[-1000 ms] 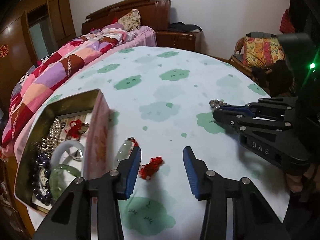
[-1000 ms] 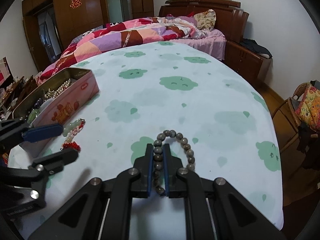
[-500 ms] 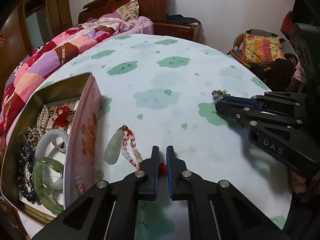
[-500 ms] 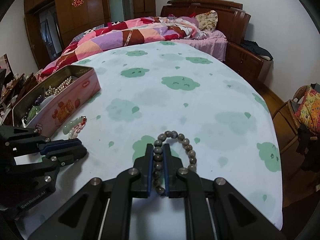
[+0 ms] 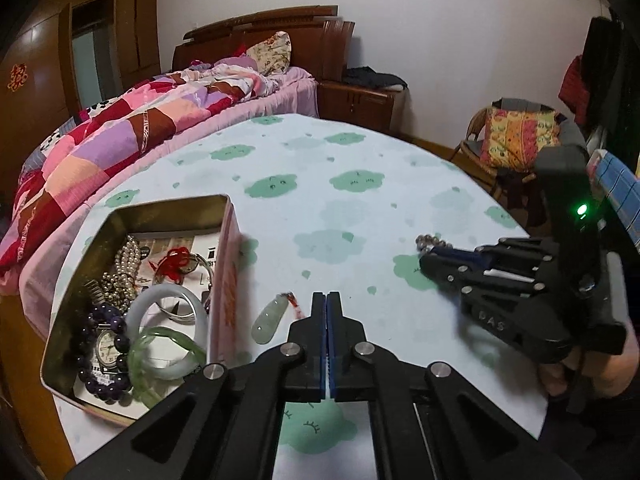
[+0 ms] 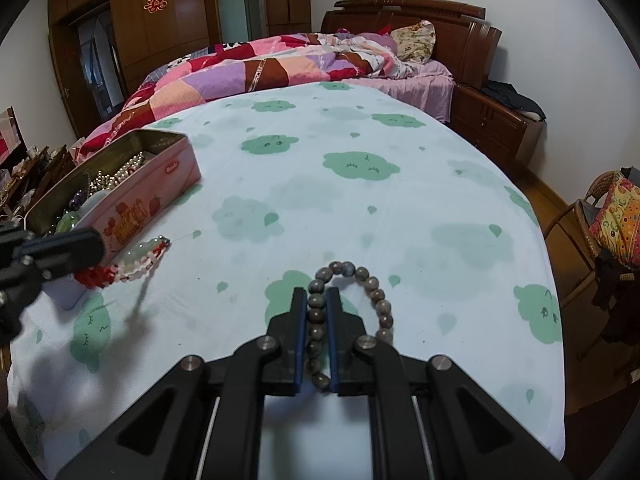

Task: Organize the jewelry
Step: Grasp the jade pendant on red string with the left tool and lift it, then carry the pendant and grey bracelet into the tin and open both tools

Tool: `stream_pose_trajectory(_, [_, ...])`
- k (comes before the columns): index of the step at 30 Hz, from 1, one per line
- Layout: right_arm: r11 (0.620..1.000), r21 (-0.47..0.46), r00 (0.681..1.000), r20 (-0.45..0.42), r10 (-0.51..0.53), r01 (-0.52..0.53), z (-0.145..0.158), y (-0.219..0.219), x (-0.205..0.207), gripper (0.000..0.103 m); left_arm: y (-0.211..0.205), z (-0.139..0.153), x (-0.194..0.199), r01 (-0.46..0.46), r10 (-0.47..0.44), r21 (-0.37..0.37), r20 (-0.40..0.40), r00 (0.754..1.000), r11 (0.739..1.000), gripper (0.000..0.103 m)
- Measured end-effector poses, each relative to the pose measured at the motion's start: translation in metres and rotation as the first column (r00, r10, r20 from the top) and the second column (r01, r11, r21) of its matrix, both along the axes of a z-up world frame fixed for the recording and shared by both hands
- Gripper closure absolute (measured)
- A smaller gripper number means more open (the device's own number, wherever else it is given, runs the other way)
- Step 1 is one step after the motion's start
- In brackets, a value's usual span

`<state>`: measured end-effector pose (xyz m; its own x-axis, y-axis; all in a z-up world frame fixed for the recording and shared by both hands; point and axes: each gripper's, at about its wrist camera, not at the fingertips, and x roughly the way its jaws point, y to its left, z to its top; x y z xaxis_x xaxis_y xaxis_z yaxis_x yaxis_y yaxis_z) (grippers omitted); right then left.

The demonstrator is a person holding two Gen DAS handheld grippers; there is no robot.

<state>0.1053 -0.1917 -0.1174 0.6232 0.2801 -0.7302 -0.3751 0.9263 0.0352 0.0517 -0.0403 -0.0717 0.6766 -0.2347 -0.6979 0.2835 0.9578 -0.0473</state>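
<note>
A pink tin (image 5: 230,280) holding bangles, pearls and beads stands at the table's left; it also shows in the right wrist view (image 6: 136,204). My left gripper (image 5: 326,300) is shut on the red tassel end of a jade pendant necklace (image 5: 269,320) and holds it off the cloth; the pendant hangs beside the tin in the right wrist view (image 6: 142,256). My right gripper (image 6: 317,300) is shut on a grey-brown bead bracelet (image 6: 370,284), just above the table, to the right of the left one (image 5: 434,242).
The table carries a white cloth with green cloud prints (image 6: 360,168). A bed with a patchwork quilt (image 5: 120,132) lies behind it. A wicker chair with a colourful cushion (image 5: 516,140) stands at the right. Wooden wardrobes (image 6: 160,20) line the back wall.
My left gripper closed on the necklace's red tassel and lifted it. The pendant rose off the cloth and hangs. My right gripper kept its hold on the bracelet.
</note>
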Motion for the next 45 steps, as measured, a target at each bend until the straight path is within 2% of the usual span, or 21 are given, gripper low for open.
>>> stream_pose_trajectory(16, [1.0, -0.012, 1.0, 0.021, 0.022, -0.021, 0.001, 0.004, -0.004, 0.091, 0.012, 0.058, -0.002, 0.018, -0.013, -0.041, 0.113, 0.994, 0.999, 0.103])
stream_pose_trajectory(20, [0.999, 0.022, 0.999, 0.014, 0.04, -0.04, 0.005, 0.005, -0.005, 0.091, 0.017, 0.069, -0.002, 0.013, -0.008, -0.039, 0.139, 0.99, 0.999, 0.103])
stream_pose_trajectory(36, [0.985, 0.138, 0.99, 0.103, 0.092, -0.106, 0.068, 0.013, -0.007, 0.091, 0.043, 0.122, -0.002, -0.01, 0.017, -0.029, 0.244, 0.97, 1.0, 0.103])
stream_pose_trajectory(45, [0.973, 0.145, 0.975, 0.157, 0.157, -0.18, 0.098, 0.041, -0.002, 0.091, 0.064, 0.137, 0.001, -0.057, 0.059, -0.016, 0.278, 0.959, 0.998, 0.103])
